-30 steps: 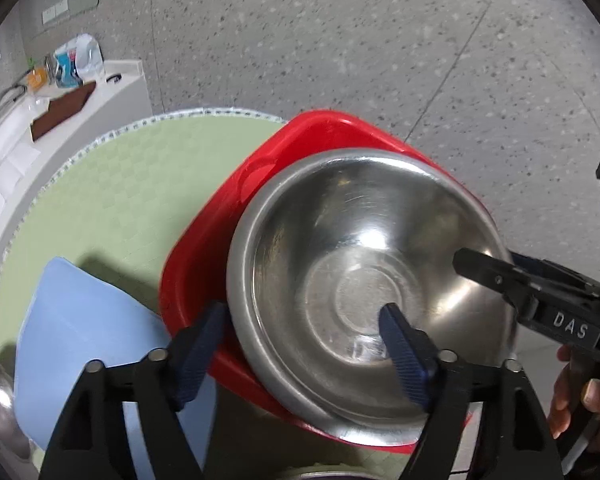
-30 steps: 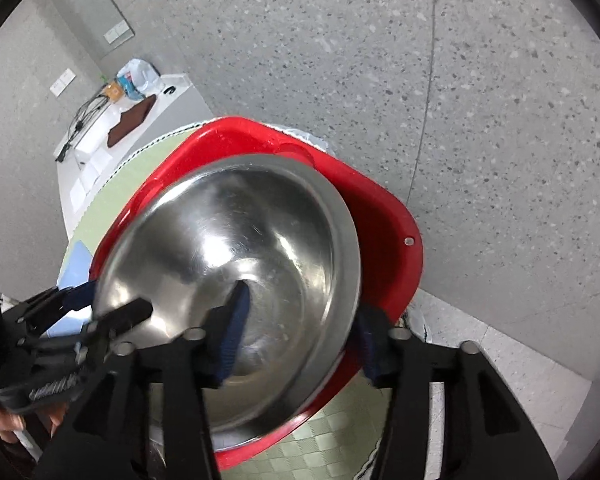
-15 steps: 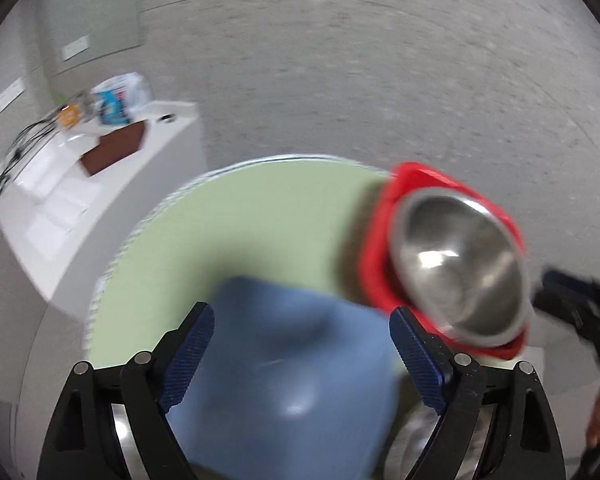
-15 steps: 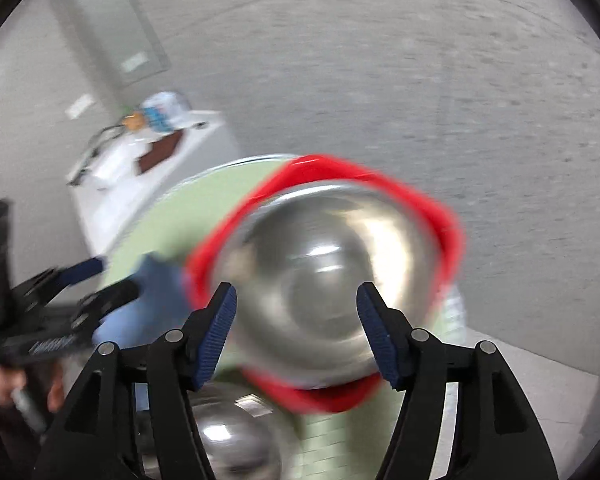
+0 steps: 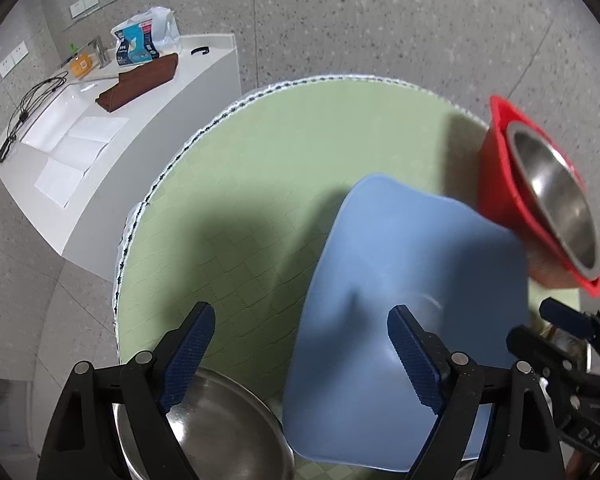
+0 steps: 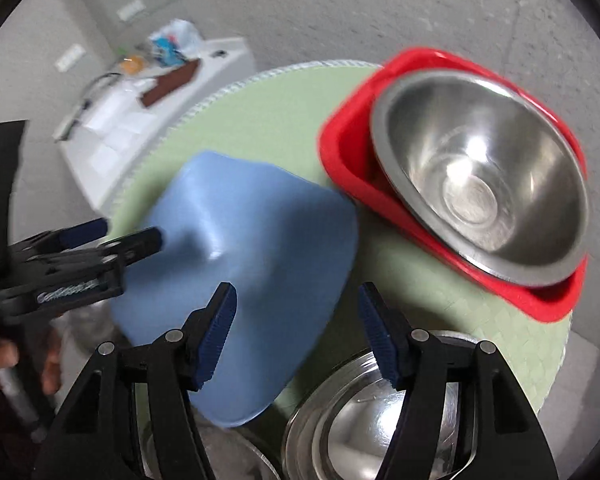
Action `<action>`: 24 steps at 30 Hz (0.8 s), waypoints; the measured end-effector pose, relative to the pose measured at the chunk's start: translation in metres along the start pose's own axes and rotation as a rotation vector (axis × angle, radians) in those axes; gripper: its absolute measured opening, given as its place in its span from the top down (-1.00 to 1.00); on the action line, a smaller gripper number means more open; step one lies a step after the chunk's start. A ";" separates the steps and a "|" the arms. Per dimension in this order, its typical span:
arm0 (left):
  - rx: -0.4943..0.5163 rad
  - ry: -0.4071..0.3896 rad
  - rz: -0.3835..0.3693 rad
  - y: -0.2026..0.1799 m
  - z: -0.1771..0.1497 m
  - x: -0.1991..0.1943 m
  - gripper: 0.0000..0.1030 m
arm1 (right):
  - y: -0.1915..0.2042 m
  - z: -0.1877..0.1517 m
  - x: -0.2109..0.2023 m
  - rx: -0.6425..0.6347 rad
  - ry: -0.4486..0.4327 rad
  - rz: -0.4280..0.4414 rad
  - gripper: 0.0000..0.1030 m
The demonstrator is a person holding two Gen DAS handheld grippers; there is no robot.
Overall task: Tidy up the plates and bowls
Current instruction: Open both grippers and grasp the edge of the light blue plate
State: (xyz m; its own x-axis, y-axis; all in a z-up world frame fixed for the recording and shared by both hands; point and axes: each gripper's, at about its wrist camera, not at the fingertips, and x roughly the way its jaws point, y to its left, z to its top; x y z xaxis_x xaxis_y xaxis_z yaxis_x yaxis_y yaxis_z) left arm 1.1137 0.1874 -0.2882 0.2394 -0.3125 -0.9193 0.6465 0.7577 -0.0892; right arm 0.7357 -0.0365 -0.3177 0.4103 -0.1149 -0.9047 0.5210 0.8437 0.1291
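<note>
Both tongs hang released and empty over a round green surface [image 5: 260,184]: the left tongs [image 5: 300,354] above a steel bowl [image 5: 216,424] and a blue mat [image 5: 404,280], the right tongs [image 6: 296,334] above another steel bowl [image 6: 360,420]. Beyond, at the surface's far right edge, a large steel bowl [image 6: 480,184] sits tilted in a red basin [image 6: 352,168], mouth up.
</note>
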 end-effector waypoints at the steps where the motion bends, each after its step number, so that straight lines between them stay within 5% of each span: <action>1: 0.003 0.006 -0.005 -0.003 0.002 0.005 -0.59 | 0.000 0.000 0.004 0.003 0.001 -0.021 -0.24; 10: 0.009 0.068 -0.039 -0.006 0.011 0.040 0.46 | -0.003 0.006 0.029 -0.003 0.032 -0.051 -0.22; 18: -0.038 0.034 -0.024 0.000 0.012 0.038 0.53 | -0.012 0.008 0.032 -0.022 0.042 0.000 0.51; 24: -0.090 -0.051 0.005 0.000 0.010 0.005 0.57 | -0.015 0.014 0.014 -0.030 0.004 0.091 0.55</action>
State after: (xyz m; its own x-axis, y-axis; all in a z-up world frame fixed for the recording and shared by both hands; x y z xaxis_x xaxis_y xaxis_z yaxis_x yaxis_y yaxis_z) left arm 1.1220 0.1798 -0.2884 0.2809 -0.3356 -0.8991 0.5782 0.8069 -0.1205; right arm 0.7435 -0.0581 -0.3263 0.4521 -0.0350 -0.8913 0.4586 0.8661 0.1986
